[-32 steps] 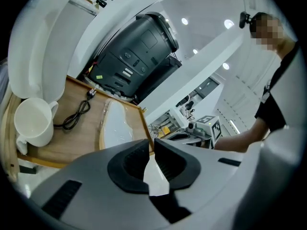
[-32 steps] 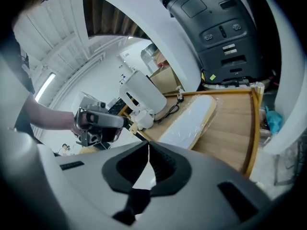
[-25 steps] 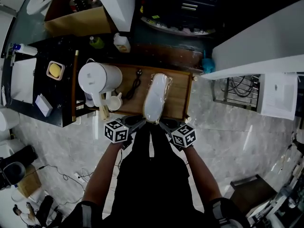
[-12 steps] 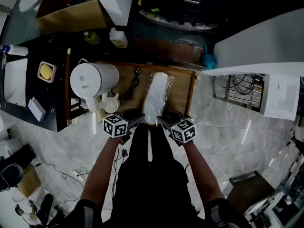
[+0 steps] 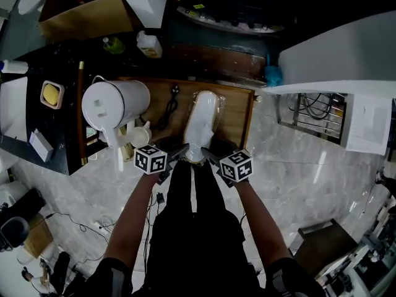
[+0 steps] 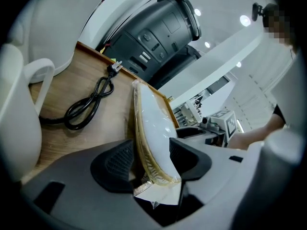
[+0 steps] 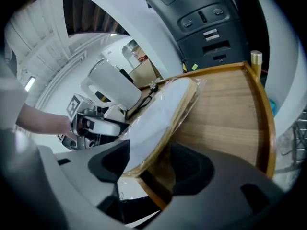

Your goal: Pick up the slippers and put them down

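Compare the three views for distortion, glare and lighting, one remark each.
Head view: wide-angle bending at the edges, with glare streaks on the polished floor. Left gripper view: strong fisheye and black corners, with a sheen on the wrapped slippers. Right gripper view: the fisheye curves the rim of the wooden tray, and the white slippers look washed out.

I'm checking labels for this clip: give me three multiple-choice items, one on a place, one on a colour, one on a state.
1. The wrapped slippers lie: A on a chair; B on the wooden tray; C in a sink.
2. The cable beside them is: A black; B white; C red.
3. The left gripper is: A shut on the cable; B shut, empty; C open around the slippers.
Key: B, bare wood shows around them; A, a dark coil; C, its jaws have just been opening, with the slippers' end between them.
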A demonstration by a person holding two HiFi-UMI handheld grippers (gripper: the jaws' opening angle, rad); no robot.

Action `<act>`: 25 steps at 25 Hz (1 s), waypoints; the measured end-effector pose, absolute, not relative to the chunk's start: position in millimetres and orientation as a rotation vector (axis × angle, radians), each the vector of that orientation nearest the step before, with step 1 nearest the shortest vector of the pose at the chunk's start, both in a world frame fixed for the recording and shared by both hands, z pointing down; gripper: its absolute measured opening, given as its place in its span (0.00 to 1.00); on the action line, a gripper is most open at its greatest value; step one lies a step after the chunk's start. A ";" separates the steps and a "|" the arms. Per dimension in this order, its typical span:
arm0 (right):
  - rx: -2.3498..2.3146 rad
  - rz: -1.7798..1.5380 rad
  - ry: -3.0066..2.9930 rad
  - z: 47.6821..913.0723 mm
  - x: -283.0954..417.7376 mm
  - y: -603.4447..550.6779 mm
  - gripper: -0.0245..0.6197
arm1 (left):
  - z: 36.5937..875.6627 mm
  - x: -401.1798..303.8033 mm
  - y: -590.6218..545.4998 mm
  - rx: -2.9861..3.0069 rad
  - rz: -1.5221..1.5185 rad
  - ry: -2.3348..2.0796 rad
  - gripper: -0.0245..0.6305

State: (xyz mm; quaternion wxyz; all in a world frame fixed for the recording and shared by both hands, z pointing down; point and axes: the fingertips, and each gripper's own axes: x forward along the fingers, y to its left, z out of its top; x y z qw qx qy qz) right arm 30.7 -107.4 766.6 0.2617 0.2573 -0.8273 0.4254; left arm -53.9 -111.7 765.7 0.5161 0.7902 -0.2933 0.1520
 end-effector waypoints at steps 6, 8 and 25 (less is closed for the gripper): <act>0.667 1.178 -2.226 773.9 27.6 -107.0 0.43 | 773.0 -45.4 -110.5 1.854 0.455 -0.647 0.38; 0.648 1.183 -2.212 776.1 26.2 -107.1 0.43 | 777.5 -42.7 -108.3 1.838 0.511 -0.623 0.38; 0.635 1.194 -2.187 771.5 13.6 -105.8 0.42 | 778.8 -42.3 -106.1 1.839 0.551 -0.639 0.38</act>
